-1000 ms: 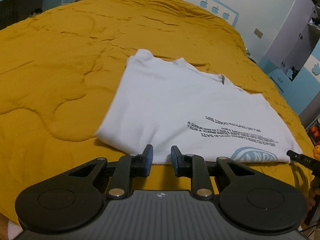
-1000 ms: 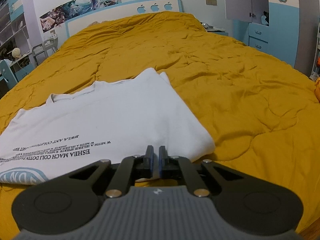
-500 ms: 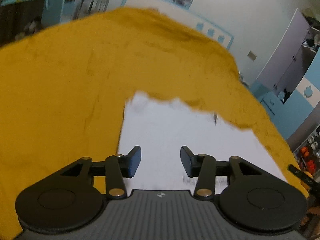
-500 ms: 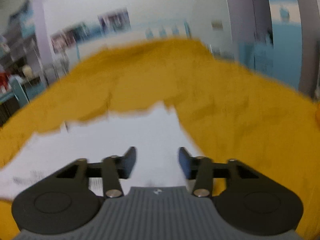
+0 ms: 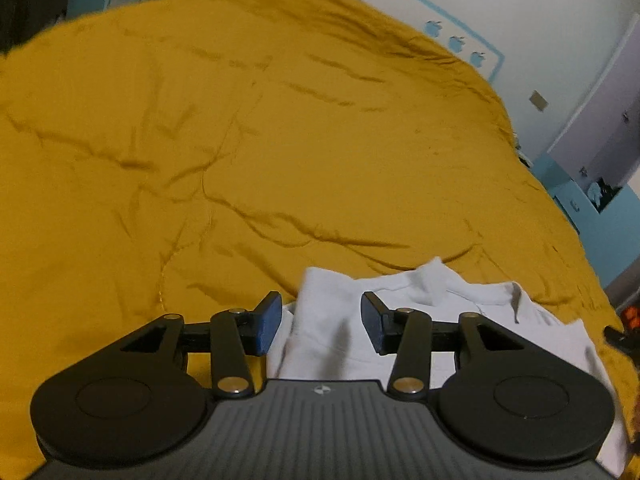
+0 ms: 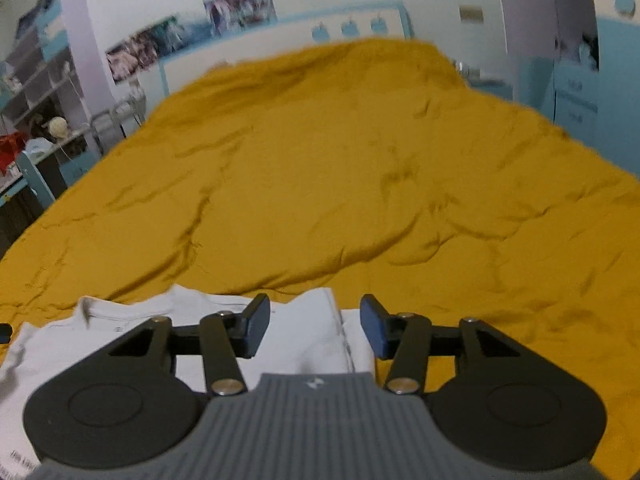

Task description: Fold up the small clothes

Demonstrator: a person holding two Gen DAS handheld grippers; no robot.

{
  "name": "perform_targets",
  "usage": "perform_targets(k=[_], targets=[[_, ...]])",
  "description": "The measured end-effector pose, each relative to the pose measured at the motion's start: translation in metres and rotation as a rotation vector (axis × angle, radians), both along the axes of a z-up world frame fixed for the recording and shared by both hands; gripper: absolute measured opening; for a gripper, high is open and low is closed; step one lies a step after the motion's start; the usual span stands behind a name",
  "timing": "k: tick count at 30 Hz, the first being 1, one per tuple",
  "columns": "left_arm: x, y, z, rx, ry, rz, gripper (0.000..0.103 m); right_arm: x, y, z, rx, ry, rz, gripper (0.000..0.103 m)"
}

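A white T-shirt lies flat on the mustard-yellow quilt, sleeves folded in, collar toward the far side. My left gripper is open and empty, hovering over the shirt's far left shoulder corner. In the right wrist view the same shirt fills the lower left, and my right gripper is open and empty over its far right shoulder corner. The lower part of the shirt is hidden under both gripper bodies.
The quilt covers a large bed reaching to a white-and-blue headboard. Shelves and a desk stand at the left, blue-and-white wardrobes at the right. The tip of the other gripper shows at the right edge.
Both grippers opened and moved from the shirt's near hem forward to its collar end. The shirt lies flat as before.
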State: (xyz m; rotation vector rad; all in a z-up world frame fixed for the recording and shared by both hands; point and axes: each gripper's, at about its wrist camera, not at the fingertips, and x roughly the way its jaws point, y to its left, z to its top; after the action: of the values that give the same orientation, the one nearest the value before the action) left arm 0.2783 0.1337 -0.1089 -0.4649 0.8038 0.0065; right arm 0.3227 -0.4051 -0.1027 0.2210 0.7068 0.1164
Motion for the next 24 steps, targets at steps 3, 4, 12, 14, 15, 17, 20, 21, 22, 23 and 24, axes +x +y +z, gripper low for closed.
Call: perform_targets(k=[3, 4, 12, 14, 15, 17, 20, 21, 22, 23, 24], targets=[[0.005, 0.001, -0.009, 0.002, 0.018, 0.0, 0.053, 0.022, -0.001, -0.018, 0.043, 0.063, -0.026, 0.046], [0.006, 0.001, -0.011, 0.002, 0.02, -0.003, 0.053, 0.026, -0.001, -0.022, 0.054, 0.077, -0.028, 0.046], [0.006, 0.01, -0.01, -0.028, -0.03, 0.003, 0.005, 0.023, 0.004, -0.023, 0.105, 0.063, -0.022, 0.007], [0.004, 0.012, -0.004, -0.014, -0.058, 0.022, 0.004, 0.016, 0.001, -0.019, 0.106, 0.038, -0.05, 0.006], [0.006, 0.011, -0.006, 0.003, -0.042, 0.02, 0.004, 0.017, 0.001, -0.021, 0.106, 0.047, -0.055, 0.006], [0.014, 0.008, -0.016, 0.045, 0.01, 0.009, 0.004, 0.019, 0.002, -0.03, 0.075, 0.082, -0.069, 0.006], [0.02, 0.001, -0.028, 0.139, 0.039, 0.001, 0.003, 0.021, 0.001, -0.046, 0.058, 0.115, -0.096, 0.005], [0.02, 0.0, -0.029, 0.147, 0.038, 0.007, 0.003, 0.021, 0.001, -0.048, 0.057, 0.114, -0.1, 0.006], [0.021, 0.0, -0.028, 0.147, 0.041, 0.007, 0.003, 0.02, 0.002, -0.048, 0.05, 0.112, -0.101, 0.006], [0.021, 0.002, -0.026, 0.137, 0.048, 0.006, 0.005, 0.021, 0.003, -0.048, 0.043, 0.111, -0.097, 0.007], [0.02, 0.004, -0.022, 0.125, 0.052, 0.013, 0.008, 0.019, 0.004, -0.044, 0.033, 0.105, -0.099, 0.009]])
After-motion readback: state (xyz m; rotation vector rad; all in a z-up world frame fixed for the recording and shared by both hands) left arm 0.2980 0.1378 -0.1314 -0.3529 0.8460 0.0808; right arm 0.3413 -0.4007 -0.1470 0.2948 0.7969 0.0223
